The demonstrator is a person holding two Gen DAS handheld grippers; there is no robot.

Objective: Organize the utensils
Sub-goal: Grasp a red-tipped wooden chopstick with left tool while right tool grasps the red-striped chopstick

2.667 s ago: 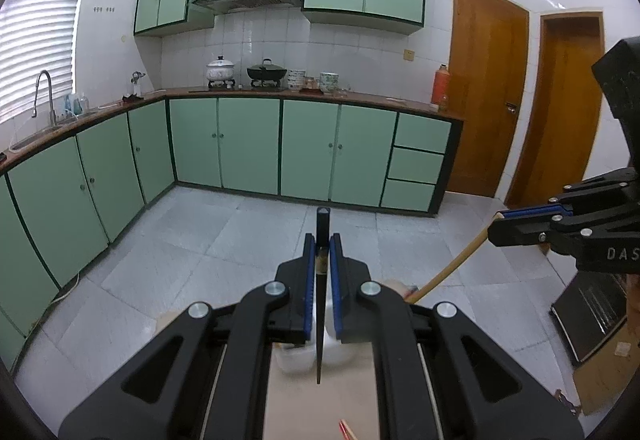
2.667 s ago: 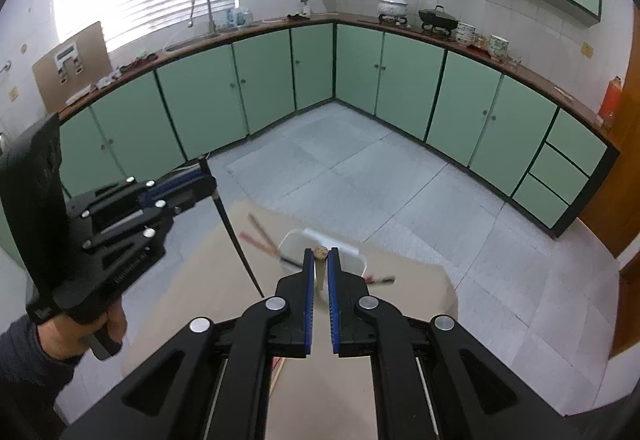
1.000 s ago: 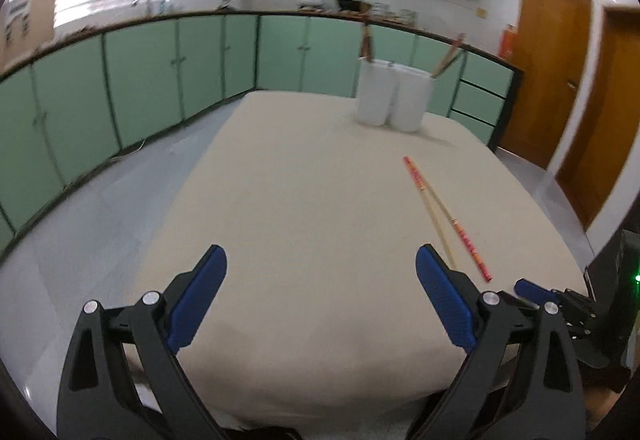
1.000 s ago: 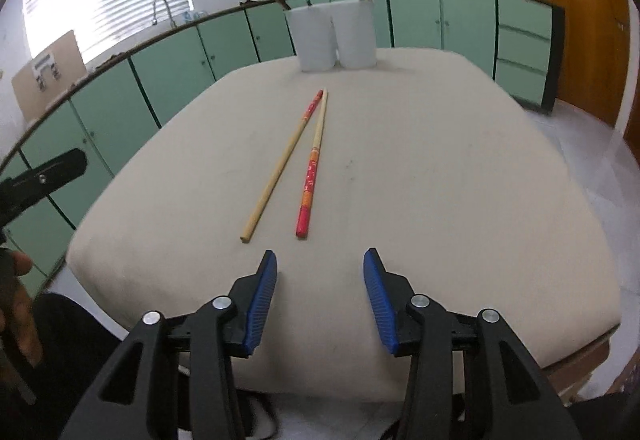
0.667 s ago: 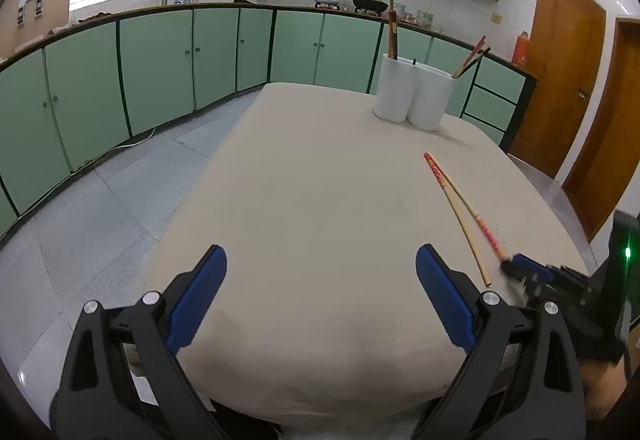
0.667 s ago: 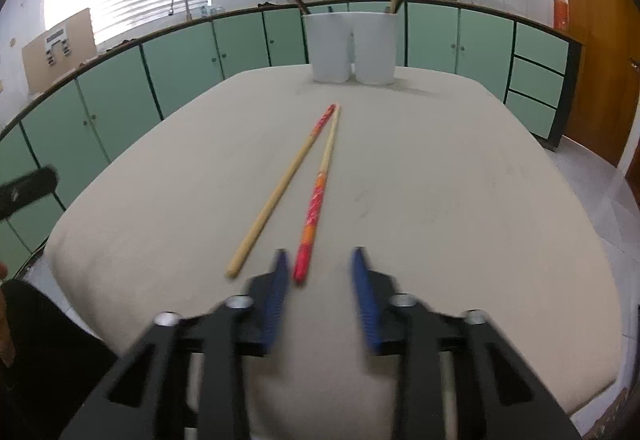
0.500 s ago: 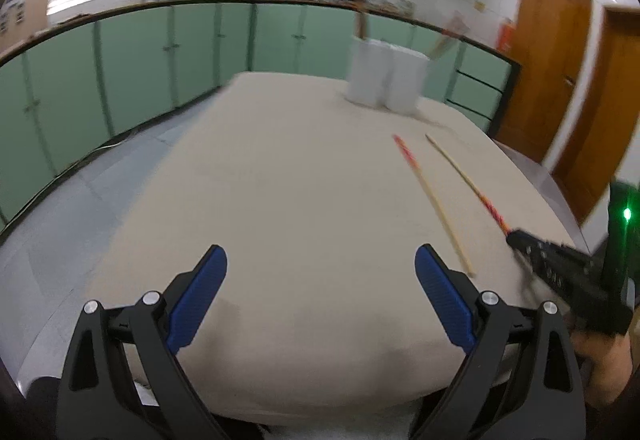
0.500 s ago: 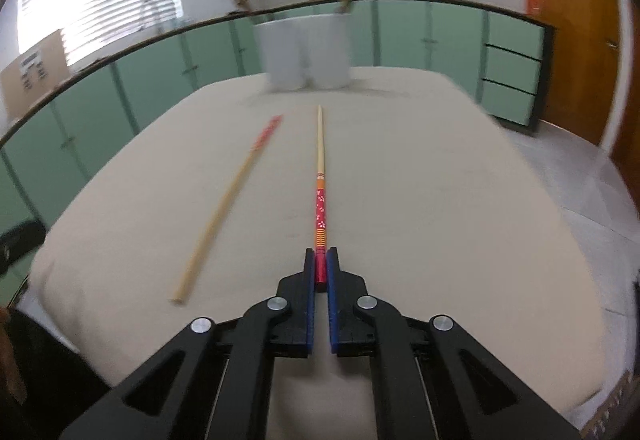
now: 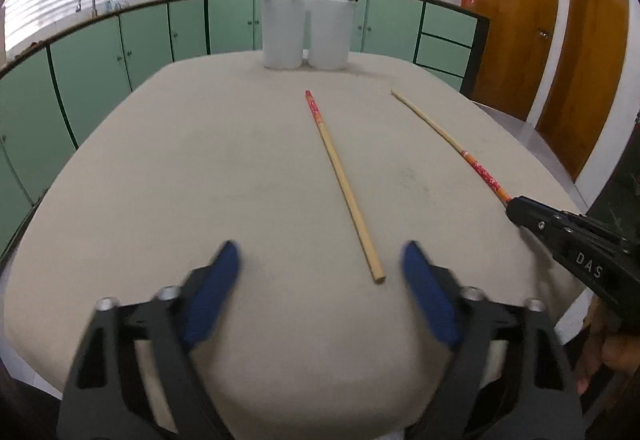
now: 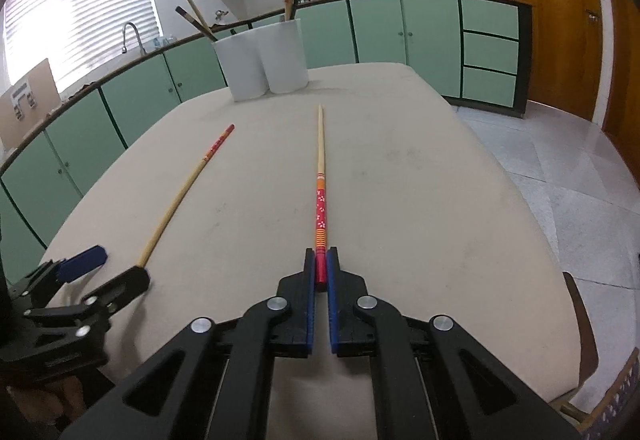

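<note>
Two white utensil cups point(image 9: 306, 33) stand touching each other at the far end of a beige table point(image 9: 200, 167). Each cup already holds a few chopsticks, their ends sticking up above the rims. Two more chopsticks are not yet put away.

The right claw point(image 10: 320, 272) is pressed together on the red, flower-patterned end of one chopstick point(image 10: 320, 175). The rest of that stick runs away from the claw toward the cups, and looks to be lying on the table or just above it.

The other chopstick point(image 9: 344, 183) lies loose in the middle of the table, its red end toward the cups and its plain wooden end toward the near edge. The left claw point(image 9: 320, 288) hangs just above that near end. Its jaws are closing, with the wooden tip between them toward the right pad, but neither pad touches the stick yet.

Judged from this, the task is more than half done: one stick is gripped but not yet carried over, the other is about to be picked up, and both must then be dropped into the cups.

The only readable writing is "DAS", in white letters on the black body of the right claw as seen from the left wrist view. The red bottle on the far kitchen counter and the cups show no legible label.
</note>
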